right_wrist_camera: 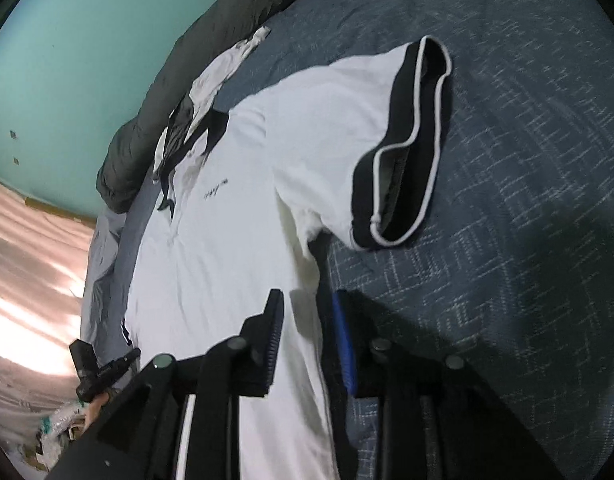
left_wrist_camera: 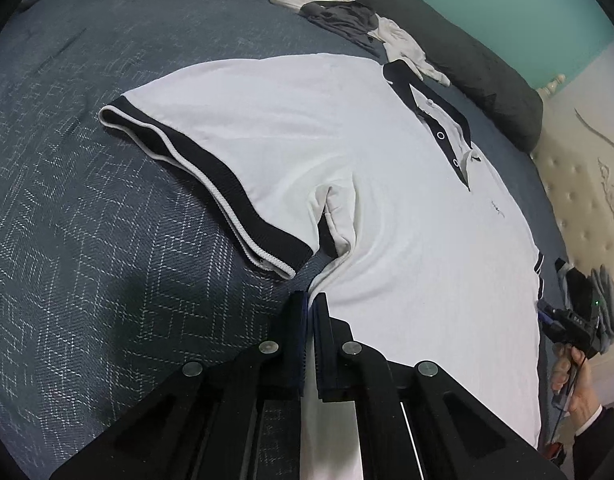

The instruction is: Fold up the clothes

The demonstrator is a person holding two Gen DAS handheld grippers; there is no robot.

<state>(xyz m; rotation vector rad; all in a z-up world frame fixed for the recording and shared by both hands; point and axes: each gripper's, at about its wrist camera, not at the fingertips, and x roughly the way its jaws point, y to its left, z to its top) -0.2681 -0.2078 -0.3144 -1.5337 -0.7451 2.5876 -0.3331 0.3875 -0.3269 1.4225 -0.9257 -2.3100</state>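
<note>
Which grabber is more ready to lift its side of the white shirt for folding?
Left, probably. The left gripper looks shut on the polo shirt at its side edge, just below the sleeve. The right gripper is open, straddling its edge with nothing pinched yet.

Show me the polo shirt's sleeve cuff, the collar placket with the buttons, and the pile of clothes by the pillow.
sleeve cuff [left_wrist_camera: 235, 196], left wrist view, on the dark band.
collar placket [left_wrist_camera: 447, 136], left wrist view, on the dark button strip.
pile of clothes [left_wrist_camera: 347, 16], left wrist view, on the grey garment.
</note>
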